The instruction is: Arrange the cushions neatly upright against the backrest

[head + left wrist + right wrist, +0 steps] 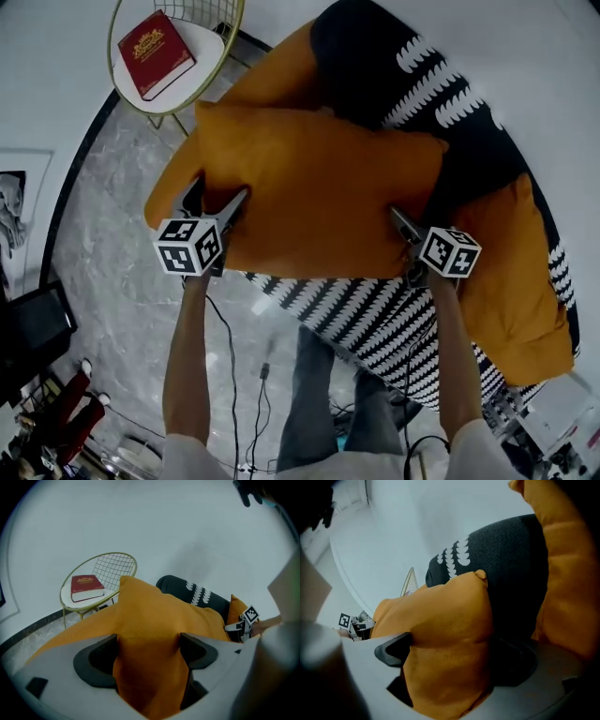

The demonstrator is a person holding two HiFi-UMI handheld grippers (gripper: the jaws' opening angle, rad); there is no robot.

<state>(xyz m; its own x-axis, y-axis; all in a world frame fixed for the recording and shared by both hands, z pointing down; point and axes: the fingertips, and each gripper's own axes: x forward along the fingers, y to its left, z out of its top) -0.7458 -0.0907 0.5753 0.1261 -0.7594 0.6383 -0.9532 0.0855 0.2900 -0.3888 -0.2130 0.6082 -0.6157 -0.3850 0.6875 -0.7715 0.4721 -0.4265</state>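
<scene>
Where the floor (pixel 112 262) curves round beyond the left tool (pixel 216 208), a small round bench (pixel 202 66) with a gold wire rim carries one red book (pixel 155 53), lying flat and closed. The sofa (pixel 356 309), dark with rows of white marks, holds all the cushions.

From where I stand, both tools sit at the near edge of the middle cushion (pixel 319 187), one at each lower corner. The left tool's jaws stand wide apart. The cushion's left corner bulges up between them, filling the gap and brushing the inner faces without being pinched. The right tool (pixel 408 239) is much the same: its jaws are spread fully, and the cushion's right corner sits plump between them, loose rather than clamped. The cushion stretches from one tool to the other, with its far edge toward the dark backrest (pixel 511 573). I cannot tell whether it stands properly upright.

I count three orange cushions. The middle cushion lies between the tools. The second cushion (pixel 253 84) lies behind it, running out past the left tool toward the bench. The third cushion (pixel 520 281) lies on the sofa just beyond the right tool, on its outer side. There are two tools, one in each of the person's hands, one bench and one book.
</scene>
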